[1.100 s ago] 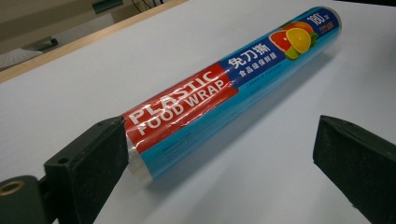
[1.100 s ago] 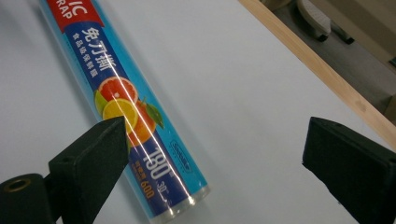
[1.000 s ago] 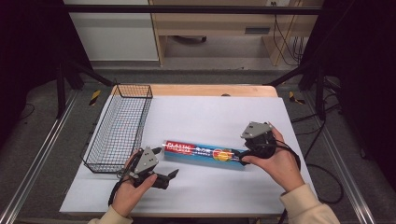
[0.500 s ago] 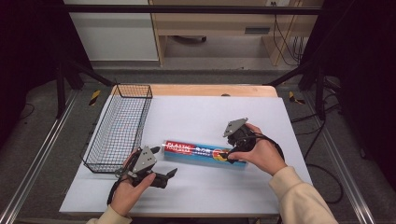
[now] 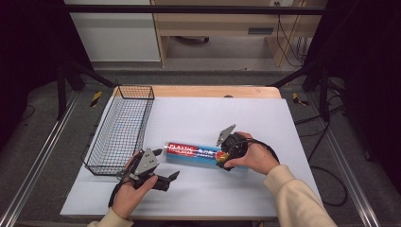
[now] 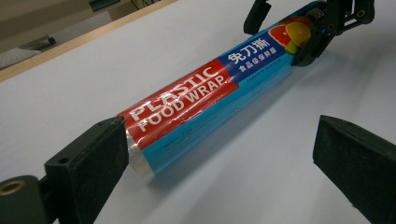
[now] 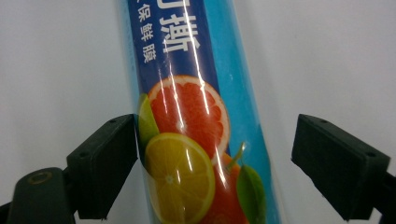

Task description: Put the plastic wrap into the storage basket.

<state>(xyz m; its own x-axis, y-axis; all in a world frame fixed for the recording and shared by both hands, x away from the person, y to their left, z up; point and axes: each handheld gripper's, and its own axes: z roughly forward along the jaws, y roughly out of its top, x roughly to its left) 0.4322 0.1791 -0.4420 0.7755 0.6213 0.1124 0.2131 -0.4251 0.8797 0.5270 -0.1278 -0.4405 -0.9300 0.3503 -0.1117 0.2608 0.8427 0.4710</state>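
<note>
Plastic wrap roll [image 5: 196, 152] lies flat on the white desk [image 5: 265, 118], mid-desk, long axis left-right, red "PLASTIC FOOD WRAP" end to the left, fruit-print end to the right. Position same as 0.5 s ago.

Change vs 0.5 s ago: right tongs [image 5: 221, 160] have come further left and down over the roll's right end. In the right gripper view [image 7: 212, 163] both jaws straddle the fruit print, wide open; left jaw pad sits at or just touching the roll's edge, right jaw well clear. Nothing gripped. Left tongs [image 5: 168, 177] about where they were, near-left of the roll, on or just above the desk. Left gripper view [image 6: 219, 158]: jaws wide open, empty, roll's red end just beside the left jaw; contact not clear.

Room: wire basket [image 5: 122, 127] stands at the desk's left edge, just far-left of the left tongs, near the roll's left end but apart from it. Open desk far of the roll and to the right of the right hand [image 5: 253, 155]. Near edge is close behind the left hand [image 5: 132, 191].

Hidden: roll's right tip sits under the right tongs in the high view; its lower end is cut off in the right gripper view. Small text on the roll is unreadable.
</note>
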